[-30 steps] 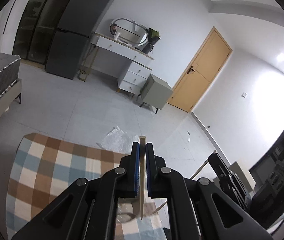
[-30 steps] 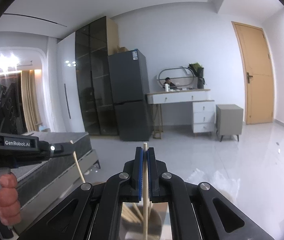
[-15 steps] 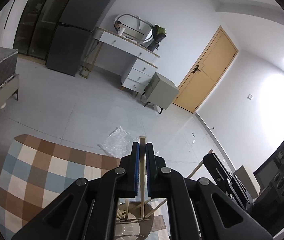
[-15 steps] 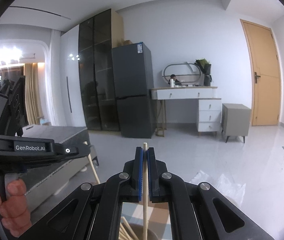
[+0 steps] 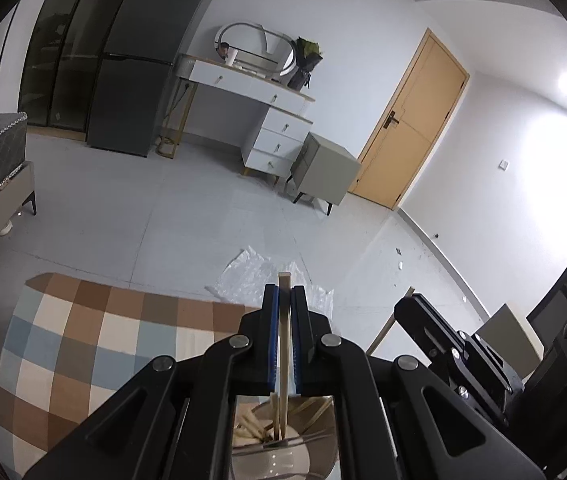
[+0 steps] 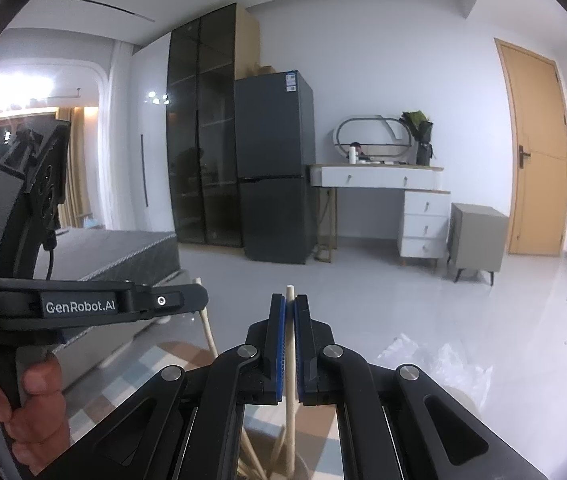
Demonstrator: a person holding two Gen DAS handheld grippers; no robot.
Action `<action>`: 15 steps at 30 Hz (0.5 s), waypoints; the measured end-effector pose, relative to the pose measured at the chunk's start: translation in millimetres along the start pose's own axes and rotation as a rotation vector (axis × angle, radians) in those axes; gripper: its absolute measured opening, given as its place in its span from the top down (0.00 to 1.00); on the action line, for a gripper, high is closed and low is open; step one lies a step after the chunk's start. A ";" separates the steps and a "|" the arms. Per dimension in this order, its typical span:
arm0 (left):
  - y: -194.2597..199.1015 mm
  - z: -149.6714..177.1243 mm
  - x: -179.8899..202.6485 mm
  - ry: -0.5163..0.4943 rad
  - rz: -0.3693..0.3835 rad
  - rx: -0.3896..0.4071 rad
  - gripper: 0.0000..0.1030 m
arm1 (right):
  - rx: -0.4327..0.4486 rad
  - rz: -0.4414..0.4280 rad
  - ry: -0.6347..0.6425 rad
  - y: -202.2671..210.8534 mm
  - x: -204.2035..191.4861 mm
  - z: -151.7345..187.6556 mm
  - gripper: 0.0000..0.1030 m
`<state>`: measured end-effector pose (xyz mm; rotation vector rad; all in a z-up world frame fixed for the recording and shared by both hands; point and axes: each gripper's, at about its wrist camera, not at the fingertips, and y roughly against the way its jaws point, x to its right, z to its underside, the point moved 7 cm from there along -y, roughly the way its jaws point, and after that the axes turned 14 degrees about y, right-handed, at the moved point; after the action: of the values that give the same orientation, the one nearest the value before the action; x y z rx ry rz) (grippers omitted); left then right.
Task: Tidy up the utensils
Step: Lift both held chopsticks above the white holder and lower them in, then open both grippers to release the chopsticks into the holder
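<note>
Standing upright over a grey round utensil cup (image 5: 283, 458) holding more sticks, a flat pale wooden chopstick (image 5: 284, 344) is pinched by the left gripper (image 5: 283, 304). Beside it, the right gripper (image 6: 289, 312) clamps a round pale wooden chopstick (image 6: 290, 380) above the checked rug (image 5: 83, 344).

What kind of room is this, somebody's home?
Probably a lived-in studio or bedroom: a bed on one side, a tall dark fridge against the wall, and a white dressing table with an oval mirror beside it.
</note>
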<state>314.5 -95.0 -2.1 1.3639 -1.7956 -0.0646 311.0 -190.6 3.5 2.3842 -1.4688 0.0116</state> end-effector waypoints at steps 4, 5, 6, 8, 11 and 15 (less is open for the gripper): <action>-2.7 4.6 -6.8 0.002 -0.011 -0.030 0.99 | -0.009 -0.025 -0.006 1.8 -1.2 9.1 0.97; -3.0 5.9 -7.6 0.002 -0.013 -0.041 0.99 | -0.013 -0.030 -0.004 1.8 -1.8 10.8 0.97; -3.4 7.6 -7.6 0.001 -0.015 -0.050 0.99 | -0.018 -0.035 -0.005 0.7 -1.7 12.2 0.97; -4.0 11.9 -6.7 -0.008 -0.014 -0.075 0.99 | -0.029 -0.045 -0.013 -0.8 -1.5 15.4 0.96; -6.4 19.1 -6.1 -0.017 -0.017 -0.110 0.99 | -0.054 -0.069 -0.024 -4.1 -3.7 23.5 0.96; -9.9 28.4 -7.5 -0.020 -0.020 -0.175 0.99 | -0.085 -0.087 -0.041 -5.9 -4.3 33.8 0.96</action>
<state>304.0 -105.3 -29.5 1.2595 -1.7492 -0.2410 308.5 -194.2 -30.8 2.3905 -1.3540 -0.1185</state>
